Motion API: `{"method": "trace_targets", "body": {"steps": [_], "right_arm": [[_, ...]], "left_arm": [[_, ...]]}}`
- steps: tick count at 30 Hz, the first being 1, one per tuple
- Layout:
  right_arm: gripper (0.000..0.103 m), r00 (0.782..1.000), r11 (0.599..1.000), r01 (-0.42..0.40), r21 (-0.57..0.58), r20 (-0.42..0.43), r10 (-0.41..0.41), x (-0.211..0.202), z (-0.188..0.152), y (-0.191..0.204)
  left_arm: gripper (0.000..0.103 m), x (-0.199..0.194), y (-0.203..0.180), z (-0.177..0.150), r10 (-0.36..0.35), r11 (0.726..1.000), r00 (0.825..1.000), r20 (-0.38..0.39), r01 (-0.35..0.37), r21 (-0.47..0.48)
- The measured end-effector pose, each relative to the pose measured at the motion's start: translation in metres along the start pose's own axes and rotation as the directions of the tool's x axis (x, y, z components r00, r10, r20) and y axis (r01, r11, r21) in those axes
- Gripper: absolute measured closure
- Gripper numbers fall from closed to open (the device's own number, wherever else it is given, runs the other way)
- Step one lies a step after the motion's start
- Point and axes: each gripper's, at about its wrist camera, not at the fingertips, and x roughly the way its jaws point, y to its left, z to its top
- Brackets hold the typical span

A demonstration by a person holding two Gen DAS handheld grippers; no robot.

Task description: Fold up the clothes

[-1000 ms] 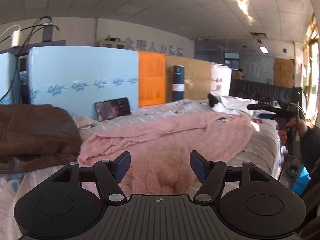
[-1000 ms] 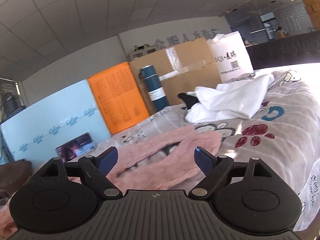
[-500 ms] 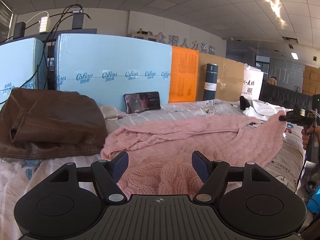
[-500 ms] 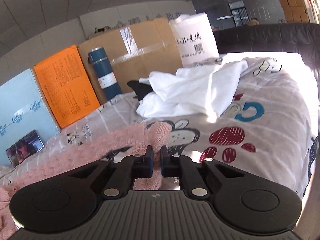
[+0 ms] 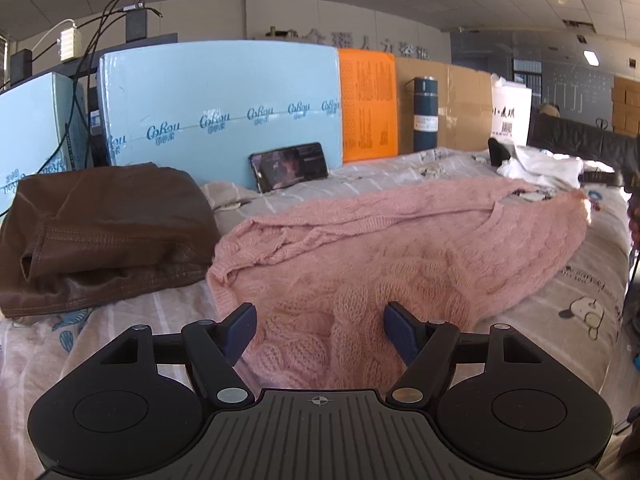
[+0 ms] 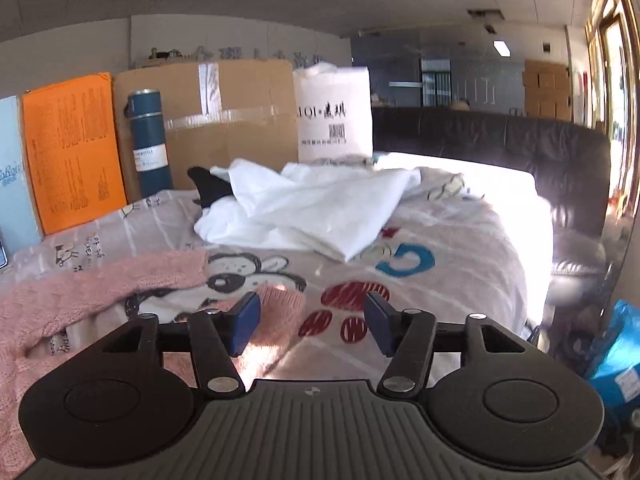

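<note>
A pink knitted sweater (image 5: 400,248) lies spread across the bed, its far end reaching to the right. My left gripper (image 5: 320,330) is open and empty just above the sweater's near part. In the right wrist view the sweater's sleeve end (image 6: 280,312) lies on the printed sheet beside the left finger of my right gripper (image 6: 310,324), which is open and holds nothing. More of the pink sweater (image 6: 80,292) runs off to the left there.
A folded brown leather garment (image 5: 100,232) sits at the left of the bed. A phone (image 5: 290,166) leans on blue foam boards. A crumpled white garment (image 6: 312,208) lies mid-bed. A dark flask (image 6: 148,140), cardboard and a black sofa (image 6: 500,144) stand behind.
My right gripper was open, shut on the sweater's sleeve end half a second ago, and has now opened and let it drop. The left gripper stayed open and swung its view leftwards.
</note>
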Motion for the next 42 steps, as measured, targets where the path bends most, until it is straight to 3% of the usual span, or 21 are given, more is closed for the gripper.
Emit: {"method": "trace_targets", "body": {"steps": [3, 4, 5, 6, 7, 9, 10, 11, 13, 17, 19, 20, 21, 23, 29, 34, 37, 38, 40, 41, 42], "right_arm": [[0.029, 0.98, 0.98, -0.19, -0.053, 0.056, 0.193, -0.028, 0.013, 0.023], [0.028, 0.961, 0.962, -0.271, -0.043, 0.05, 0.273, -0.034, 0.017, 0.03], [0.028, 0.928, 0.928, -0.372, -0.001, 0.023, 0.372, -0.037, 0.021, 0.04], [0.028, 0.885, 0.884, -0.465, 0.052, -0.01, 0.466, -0.037, 0.023, 0.05], [0.028, 0.828, 0.828, -0.551, 0.101, -0.055, 0.558, -0.034, 0.022, 0.064], [0.028, 0.69, 0.704, -0.685, 0.185, -0.145, 0.709, -0.027, 0.017, 0.097], [0.028, 0.639, 0.665, -0.72, 0.196, -0.187, 0.746, -0.025, 0.012, 0.116], [0.029, 0.604, 0.643, -0.743, 0.186, -0.228, 0.764, -0.025, 0.006, 0.136], [0.031, 0.567, 0.624, -0.772, 0.118, -0.316, 0.761, -0.029, -0.007, 0.18], [0.038, 0.52, 0.573, -0.819, 0.002, -0.418, 0.745, -0.042, -0.025, 0.228], [0.057, 0.515, 0.549, -0.834, -0.058, -0.44, 0.736, -0.05, -0.031, 0.236], [0.077, 0.515, 0.539, -0.839, -0.082, -0.442, 0.735, -0.055, -0.033, 0.236], [0.086, 0.506, 0.529, -0.845, -0.077, -0.437, 0.744, -0.057, -0.033, 0.233], [0.087, 0.482, 0.513, -0.858, -0.038, -0.406, 0.776, -0.061, -0.029, 0.218], [0.088, 0.532, 0.546, -0.838, 0.01, -0.214, 0.82, -0.091, 0.0, 0.154], [0.087, 0.6, 0.604, -0.796, -0.044, -0.196, 0.776, -0.1, -0.01, 0.141], [0.087, 0.631, 0.638, -0.768, -0.058, -0.233, 0.74, -0.092, -0.023, 0.145], [0.085, 0.647, 0.653, -0.755, -0.068, -0.245, 0.722, -0.09, -0.028, 0.147], [0.071, 0.689, 0.683, -0.719, -0.127, -0.262, 0.676, -0.089, -0.035, 0.152], [0.055, 0.71, 0.697, -0.699, -0.159, -0.269, 0.651, -0.089, -0.038, 0.155], [0.05, 0.721, 0.7, -0.689, -0.188, -0.272, 0.637, -0.089, -0.041, 0.157]], "left_arm": [[0.028, 0.004, 0.001, -0.005, 0.023, 1.0, 0.999, -0.041, -0.022, 0.015], [0.027, 0.003, 0.002, -0.006, 0.024, 1.0, 0.999, -0.038, -0.024, 0.008], [0.027, 0.001, 0.002, -0.007, 0.025, 1.0, 0.999, -0.03, -0.025, 0.002], [0.027, -0.001, 0.002, -0.007, 0.026, 1.0, 0.999, -0.022, -0.027, -0.004], [0.027, -0.004, 0.002, -0.008, 0.027, 1.0, 1.0, -0.014, -0.027, -0.006], [0.026, -0.008, 0.001, -0.008, 0.028, 1.0, 1.0, -0.003, -0.028, -0.01], [0.026, -0.011, 0.002, -0.009, 0.029, 1.0, 1.0, -0.001, -0.029, -0.01], [0.026, -0.013, 0.003, -0.009, 0.031, 0.999, 1.0, 0.0, -0.031, -0.011], [0.026, -0.017, 0.008, -0.013, 0.046, 0.999, 0.999, -0.004, -0.046, -0.027], [0.026, -0.022, 0.019, -0.017, 0.069, 0.995, 0.998, 0.001, -0.068, -0.071], [0.026, -0.023, 0.024, -0.019, 0.076, 0.993, 0.997, 0.009, -0.075, -0.091], [0.026, -0.023, 0.025, -0.018, 0.071, 0.993, 0.997, 0.013, -0.069, -0.097], [0.026, -0.022, 0.026, -0.018, 0.066, 0.993, 0.998, 0.018, -0.064, -0.102], [0.026, -0.021, 0.026, -0.018, 0.056, 0.993, 0.998, 0.029, -0.053, -0.103], [0.026, -0.018, 0.025, -0.011, 0.005, 0.994, 0.997, 0.082, 0.004, -0.106], [0.026, -0.01, 0.011, 0.0, -0.08, 0.992, 0.989, 0.123, 0.091, -0.083], [0.026, -0.001, -0.002, 0.003, -0.093, 0.995, 0.993, 0.075, 0.094, -0.016], [0.026, 0.005, -0.006, 0.002, -0.076, 0.997, 0.997, 0.026, 0.075, 0.023], [0.026, 0.011, -0.008, -0.001, -0.045, 0.997, 0.999, -0.025, 0.046, 0.059], [0.026, 0.011, -0.006, -0.002, -0.045, 0.997, 0.998, -0.039, 0.047, 0.061], [0.026, 0.01, -0.005, -0.002, -0.049, 0.997, 0.998, -0.035, 0.051, 0.061]]}}
